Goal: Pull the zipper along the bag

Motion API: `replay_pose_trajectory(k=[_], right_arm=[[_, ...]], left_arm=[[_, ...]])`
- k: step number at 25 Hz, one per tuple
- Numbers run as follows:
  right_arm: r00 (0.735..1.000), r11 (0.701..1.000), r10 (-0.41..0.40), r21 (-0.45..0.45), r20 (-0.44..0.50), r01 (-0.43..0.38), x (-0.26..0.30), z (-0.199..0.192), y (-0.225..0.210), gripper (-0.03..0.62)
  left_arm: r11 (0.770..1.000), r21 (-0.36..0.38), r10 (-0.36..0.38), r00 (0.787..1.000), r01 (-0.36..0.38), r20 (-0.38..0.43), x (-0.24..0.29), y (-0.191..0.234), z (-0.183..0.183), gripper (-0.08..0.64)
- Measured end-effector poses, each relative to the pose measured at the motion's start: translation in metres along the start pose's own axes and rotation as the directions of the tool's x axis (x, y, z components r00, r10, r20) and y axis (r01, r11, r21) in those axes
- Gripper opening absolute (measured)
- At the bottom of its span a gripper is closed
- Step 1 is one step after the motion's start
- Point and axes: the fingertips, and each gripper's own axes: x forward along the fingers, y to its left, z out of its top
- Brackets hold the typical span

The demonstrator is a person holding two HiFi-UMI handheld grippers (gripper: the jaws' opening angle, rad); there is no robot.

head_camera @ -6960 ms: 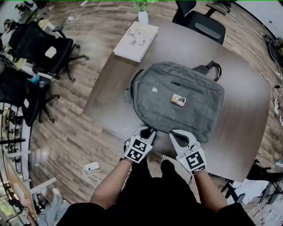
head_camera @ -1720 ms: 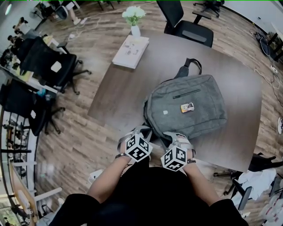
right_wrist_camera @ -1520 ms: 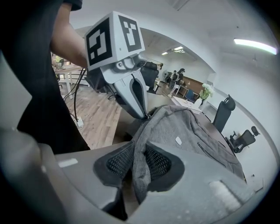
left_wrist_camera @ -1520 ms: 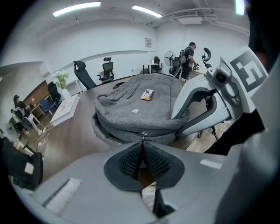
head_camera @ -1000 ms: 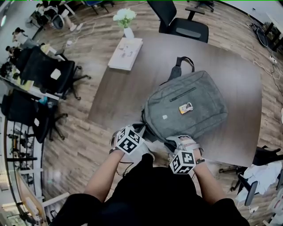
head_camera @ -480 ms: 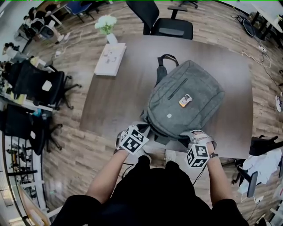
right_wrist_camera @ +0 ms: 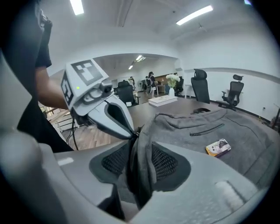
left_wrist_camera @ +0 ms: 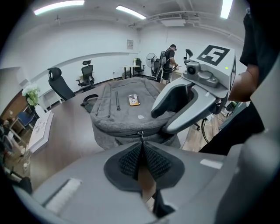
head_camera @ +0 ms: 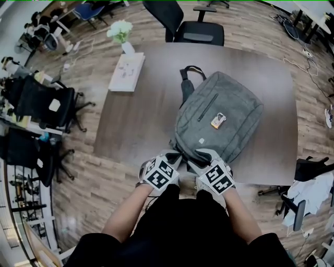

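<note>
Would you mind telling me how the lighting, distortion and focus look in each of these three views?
Head view: strong fisheye bends the table edges; light is even, the bag casts hardly any shadow. Left gripper view: dark vignette at the corners, ceiling strip lights blown out, zipper pull crisp. Right gripper view: same vignette, bag fabric nearest the lens soft, its far end sharper.

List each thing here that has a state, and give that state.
backpack: lying flat on the table, front up.
front pocket zipper: closed.
left gripper: shut on the zipper pull.
right gripper: jaws have just been opening, backpack edge fabric between them.
book: closed.
</note>
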Motion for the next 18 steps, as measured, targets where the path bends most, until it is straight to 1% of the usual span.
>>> replay_pose_trajectory(k=[2, 3, 7, 11, 15, 18], right_arm=[[0.999, 1.000, -0.027, -0.011, -0.041, 0.026, 0.004, -0.004, -0.002, 0.081], [0.998, 0.999, -0.031, -0.020, -0.058, 0.030, 0.004, -0.006, -0.001, 0.061], [0.993, 0.998, -0.043, -0.057, -0.114, 0.037, 0.002, -0.009, 0.001, 0.043], [0.980, 0.989, -0.095, -0.128, -0.173, 0.073, 0.003, -0.010, 0.006, 0.032], [0.976, 0.985, -0.116, -0.147, -0.186, 0.090, -0.002, -0.015, 0.008, 0.029], [0.972, 0.981, -0.126, -0.173, -0.197, 0.092, -0.004, -0.016, 0.011, 0.028]], left_arm=[[1.000, 0.018, -0.022, 1.000, 0.022, 0.002, 0.001, -0.007, 0.001, 0.026], [0.999, 0.020, -0.032, 0.999, 0.032, 0.003, 0.001, -0.008, 0.000, 0.026], [0.999, 0.016, -0.050, 0.999, 0.050, 0.011, 0.002, -0.004, -0.003, 0.027], [0.999, -0.014, -0.047, 0.999, 0.047, 0.019, 0.000, 0.004, -0.008, 0.028], [0.999, -0.021, -0.037, 0.999, 0.037, 0.018, -0.002, 0.016, -0.017, 0.028], [1.000, 0.017, -0.012, 1.000, 0.012, 0.007, -0.005, 0.029, -0.016, 0.029]])
